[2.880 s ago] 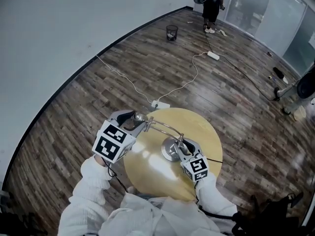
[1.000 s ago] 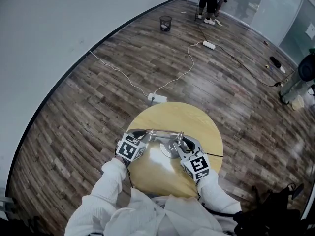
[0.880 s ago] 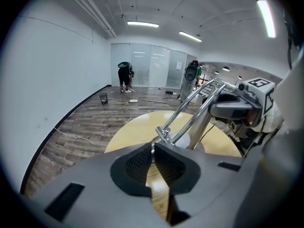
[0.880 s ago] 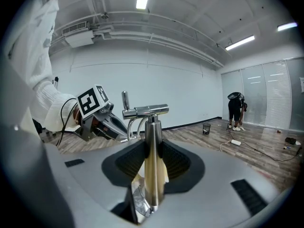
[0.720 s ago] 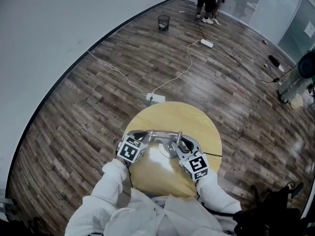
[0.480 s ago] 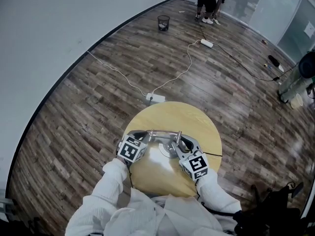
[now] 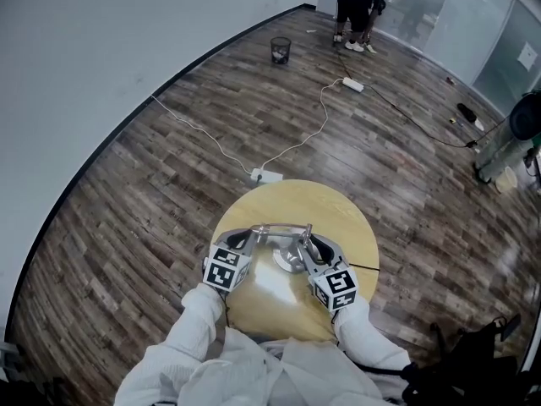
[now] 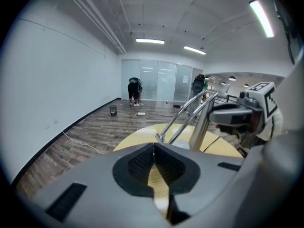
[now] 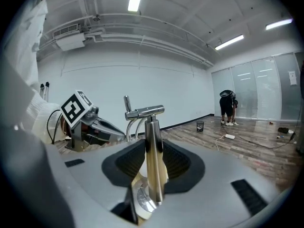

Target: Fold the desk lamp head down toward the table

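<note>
A chrome desk lamp stands on the round yellow table (image 7: 338,214). Its round base (image 7: 290,260) sits near the middle, and its twin-rod arm (image 7: 279,227) lies about level, reaching left. My right gripper (image 7: 308,245) is shut on the lamp's upright post (image 9: 152,151), just above the base (image 9: 142,201). At the arm's left end is my left gripper (image 7: 248,239); its jaws are shut with nothing between them (image 8: 154,148). The arm's tip (image 8: 159,137) shows just past those jaws, and the rods (image 8: 192,109) rise to the right. I cannot make out the lamp head.
On the wooden floor beyond the table lie a white power strip (image 7: 267,176) with long cables and a second strip (image 7: 353,84). A waste bin (image 7: 280,49) and a person (image 7: 355,7) are at the far end. A dark bag (image 7: 469,366) sits at the lower right.
The lamp arm's left end has come down from raised to about level. Over the last second my left gripper has drawn back slightly toward me. The right gripper has stayed on the post.
</note>
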Demonstrator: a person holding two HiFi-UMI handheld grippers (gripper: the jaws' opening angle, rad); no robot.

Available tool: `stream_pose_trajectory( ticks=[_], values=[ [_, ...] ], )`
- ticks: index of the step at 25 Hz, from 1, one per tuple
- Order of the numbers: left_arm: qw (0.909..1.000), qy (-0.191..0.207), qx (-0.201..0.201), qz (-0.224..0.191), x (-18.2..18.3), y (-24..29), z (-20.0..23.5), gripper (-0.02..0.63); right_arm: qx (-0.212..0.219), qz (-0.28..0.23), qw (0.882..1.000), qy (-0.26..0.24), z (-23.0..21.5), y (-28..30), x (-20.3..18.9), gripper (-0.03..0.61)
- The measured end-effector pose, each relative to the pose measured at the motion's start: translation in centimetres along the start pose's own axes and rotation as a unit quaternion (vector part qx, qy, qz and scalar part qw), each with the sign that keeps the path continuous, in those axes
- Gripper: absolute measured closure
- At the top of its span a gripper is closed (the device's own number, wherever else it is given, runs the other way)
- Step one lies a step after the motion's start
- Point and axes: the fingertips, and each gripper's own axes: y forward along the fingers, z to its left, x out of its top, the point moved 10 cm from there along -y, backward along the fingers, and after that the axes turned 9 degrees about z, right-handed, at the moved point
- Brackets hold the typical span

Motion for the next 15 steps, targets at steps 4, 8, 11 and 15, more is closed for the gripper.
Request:
stream_pose_trajectory(
  ticks=[4, 8, 11, 15],
  values=[
    [0.9942, -0.038, 0.008, -0.101, -0.2, -4.2, -3.1, 0.611, -0.066, -0.01, 0.997, 0.045, 1.4, -3.1, -1.0, 0.466],
    [0.9855, -0.059, -0.002, -0.159, -3.3, -5.6, -8.7, 0.612, -0.11, 0.008, 0.991, 0.074, 4.7, -4.8, -2.8, 0.555],
    [0.9888, -0.052, -0.006, -0.14, -5.0, -4.5, -11.4, 0.612, -0.117, 0.033, 0.989, 0.085, 5.8, -4.1, -3.7, 0.561],
    [0.9885, -0.038, -0.027, -0.144, -4.6, -5.0, -11.8, 0.612, -0.123, 0.028, 0.989, 0.081, 6.5, -4.4, -3.5, 0.562]
  ],
)
